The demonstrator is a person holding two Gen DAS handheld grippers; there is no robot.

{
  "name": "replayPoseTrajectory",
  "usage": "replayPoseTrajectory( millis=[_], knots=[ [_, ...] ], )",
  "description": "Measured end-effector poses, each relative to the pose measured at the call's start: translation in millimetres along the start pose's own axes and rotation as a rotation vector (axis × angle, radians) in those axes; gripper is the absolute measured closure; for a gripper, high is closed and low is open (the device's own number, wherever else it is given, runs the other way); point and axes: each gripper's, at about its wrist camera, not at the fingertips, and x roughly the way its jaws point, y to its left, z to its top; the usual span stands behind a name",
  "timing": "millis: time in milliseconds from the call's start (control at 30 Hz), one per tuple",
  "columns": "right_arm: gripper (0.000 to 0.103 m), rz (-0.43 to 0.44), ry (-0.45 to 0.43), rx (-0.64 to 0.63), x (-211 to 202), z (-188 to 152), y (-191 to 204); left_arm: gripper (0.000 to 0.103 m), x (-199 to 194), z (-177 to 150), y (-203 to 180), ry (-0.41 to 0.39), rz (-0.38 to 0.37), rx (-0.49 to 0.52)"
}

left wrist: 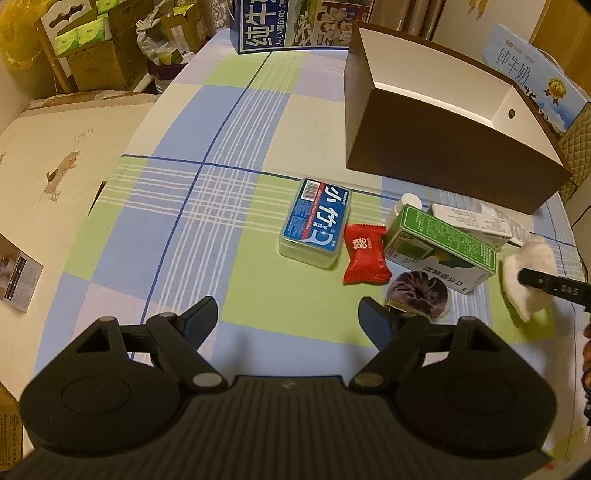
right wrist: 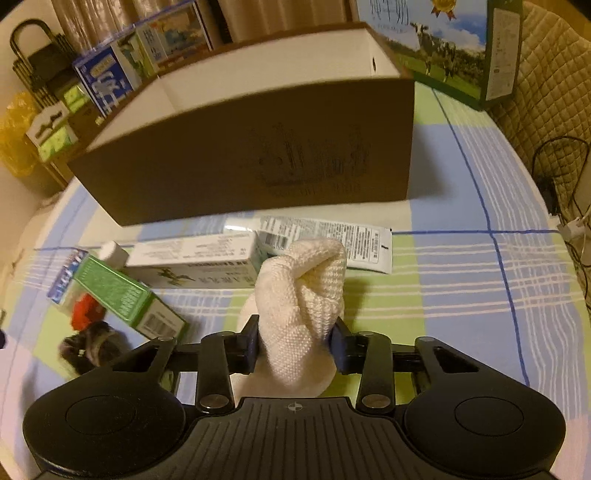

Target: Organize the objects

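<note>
My right gripper (right wrist: 295,341) is shut on a bunched white knitted cloth (right wrist: 303,295), both pads pressing its sides just above the checked tablecloth. The left wrist view shows the same cloth (left wrist: 530,266) at the right edge with one right finger (left wrist: 554,286) on it. An open brown box (right wrist: 258,147) with a white inside stands behind it. My left gripper (left wrist: 288,317) hangs open over bare tablecloth, nothing between its fingers. Ahead of it lie a blue floss box (left wrist: 316,221), a red candy packet (left wrist: 364,254), a green carton (left wrist: 439,243) and a dark scrunchie (left wrist: 419,291).
A white-green carton (right wrist: 195,258), a printed sachet (right wrist: 332,236) and a white bottle cap (right wrist: 112,253) lie before the brown box. Milk cartons (left wrist: 273,26) stand at the table's back. Cables (right wrist: 561,184) hang off the right edge. A leaflet (left wrist: 18,273) lies left.
</note>
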Motion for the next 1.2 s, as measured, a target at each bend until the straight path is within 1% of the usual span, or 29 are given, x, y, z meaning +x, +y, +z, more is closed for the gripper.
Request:
replayPoseTrajectory(
  millis=[67,333,467,533,600,700,800,867,967,1033,1100,1167,1200],
  knots=[
    [0.068,0.008,-0.017,0.014,-9,0,-1,0.023,2,2,1,-0.001,0.001,0.002],
    [0.068,-0.006,-0.052,0.093,-35,6,-12,0.023,19,14,-2,-0.013,-0.028,0.038],
    [0.068,-0.002,-0.065,0.144,-44,5,-20,0.024,42,25,-3,-0.041,-0.064,0.079],
    [0.068,-0.012,-0.07,0.157,-48,4,-23,0.027,56,32,-3,-0.023,-0.077,0.081],
    [0.068,-0.023,-0.077,0.169,-53,3,-26,0.027,65,39,-4,-0.03,-0.096,0.097],
    [0.068,-0.041,-0.085,0.198,-61,0,-33,0.027,77,51,-11,-0.027,-0.096,0.144],
    [0.068,-0.063,-0.09,0.215,-66,-2,-40,0.03,88,62,-18,-0.023,-0.098,0.18],
    [0.068,-0.073,-0.094,0.229,-69,-4,-45,0.031,96,69,-23,-0.017,-0.095,0.199],
    [0.068,-0.08,-0.102,0.254,-73,-5,-50,0.035,109,76,-27,0.002,-0.093,0.215],
    [0.068,-0.087,-0.103,0.262,-75,-6,-52,0.041,115,79,-30,0.012,-0.085,0.23],
    [0.068,-0.09,-0.104,0.267,-76,-7,-53,0.042,120,81,-29,0.023,-0.079,0.231],
    [0.068,-0.091,-0.102,0.272,-76,-7,-54,0.043,124,81,-27,0.037,-0.09,0.213],
    [0.068,-0.09,-0.102,0.275,-76,-7,-54,0.048,126,80,-25,0.047,-0.099,0.203]
  ],
)
